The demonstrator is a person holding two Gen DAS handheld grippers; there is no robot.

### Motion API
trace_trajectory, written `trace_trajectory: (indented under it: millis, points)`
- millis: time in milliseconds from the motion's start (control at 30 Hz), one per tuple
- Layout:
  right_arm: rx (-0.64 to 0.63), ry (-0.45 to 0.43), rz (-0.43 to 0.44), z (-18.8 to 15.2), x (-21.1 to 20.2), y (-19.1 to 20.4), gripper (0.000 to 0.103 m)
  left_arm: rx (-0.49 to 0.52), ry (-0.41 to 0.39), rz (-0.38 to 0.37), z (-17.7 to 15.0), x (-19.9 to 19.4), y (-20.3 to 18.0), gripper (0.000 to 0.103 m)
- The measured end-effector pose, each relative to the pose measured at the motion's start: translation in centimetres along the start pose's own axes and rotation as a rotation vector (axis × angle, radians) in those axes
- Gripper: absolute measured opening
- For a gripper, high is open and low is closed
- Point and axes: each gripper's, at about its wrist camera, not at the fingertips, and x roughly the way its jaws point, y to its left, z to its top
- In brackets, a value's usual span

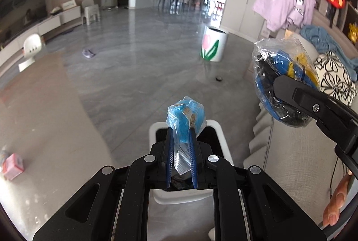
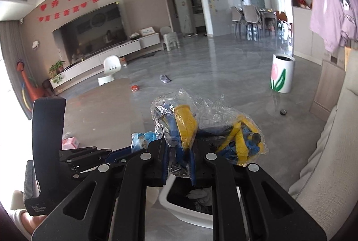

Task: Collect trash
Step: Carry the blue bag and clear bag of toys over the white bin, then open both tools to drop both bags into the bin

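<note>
A: We start with the biggest thing, the glossy grey marble-look floor, running far back to the dining chairs. On our right lies the pale grey fabric sofa.

B: Then the white cylindrical bin with a pink tulip painted on it, standing well away on the far right of the floor. Nearer, directly under us, sits the white square-rimmed trash bin with a dark inside; from the right wrist view we see crumpled pale scraps in it.

A: Next, what we carry. Our right gripper is clenched on a crinkled clear plastic bag stuffed with blue, yellow and black pieces, the blue pads pinching its lower part. The bag bulges above the fingers and hangs over the near bin.

B: Our left gripper is likewise clamped on a smaller clear plastic bag with a blue wad inside, gripped by its flat clear end, the wad poking up past the fingertips, above that same bin's rim.

A: Smaller still: a pink box on the near left, a crumpled lilac scrap far out on the floor, and a small dark round object near the tulip bin.
</note>
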Motion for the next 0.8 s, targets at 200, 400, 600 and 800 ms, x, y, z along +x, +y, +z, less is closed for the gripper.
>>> trace_trajectory:
  millis: [200,400,600,800]
  points:
    - [0.014,0.018,-0.020,-0.9,0.8,-1.9,0.016,0.005,0.045,-0.015,0.3,2.7,-0.9,0.013]
    - [0.040,0.039,-0.024,-1.5,1.7,-2.6,0.016,0.018,0.092,0.011,0.6,5.3,-1.3,0.055]
    - [0.056,0.059,-0.032,-1.5,2.4,-3.1,0.017,0.023,0.097,0.129,0.8,6.4,-1.4,0.098]
    - [0.056,0.074,-0.025,-1.7,3.2,-2.7,0.017,-0.009,0.097,0.143,1.0,6.1,-0.6,0.098]
